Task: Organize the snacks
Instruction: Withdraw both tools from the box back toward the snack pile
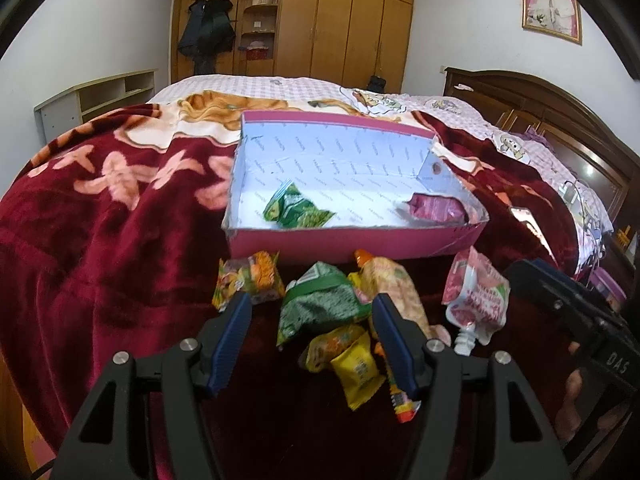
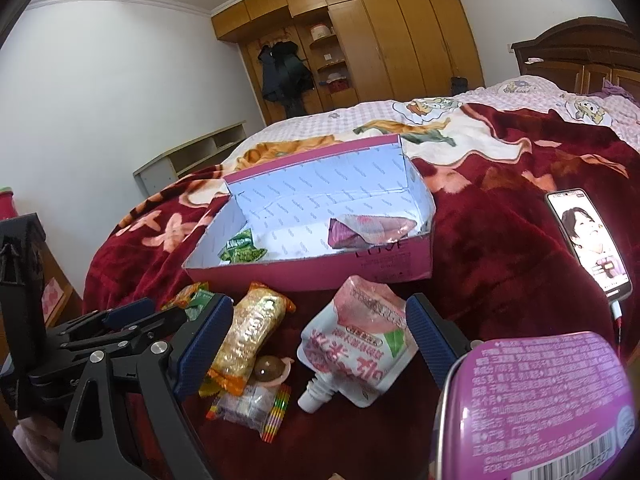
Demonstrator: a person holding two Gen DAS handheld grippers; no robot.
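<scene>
A pink cardboard box (image 1: 352, 242) with a white inside lies open on the red blanket; it also shows in the right wrist view (image 2: 384, 266). In it lie a green snack packet (image 1: 298, 212) and a pink packet (image 1: 436, 208). In front of the box lies a pile of snacks: a green bag (image 1: 320, 304), a yellow packet (image 1: 360, 372), a golden bar (image 2: 250, 330), a pink spouted pouch (image 2: 356, 354). My left gripper (image 1: 312, 344) is open, its fingers either side of the green bag. My right gripper (image 2: 320, 344) is open over the pouch and bar.
A phone (image 2: 588, 240) with a lit screen lies on the blanket at the right. A purple tin (image 2: 536, 412) stands close at the lower right. The bed's wooden headboard (image 1: 540, 108) is at the right, a wardrobe (image 1: 344, 24) behind.
</scene>
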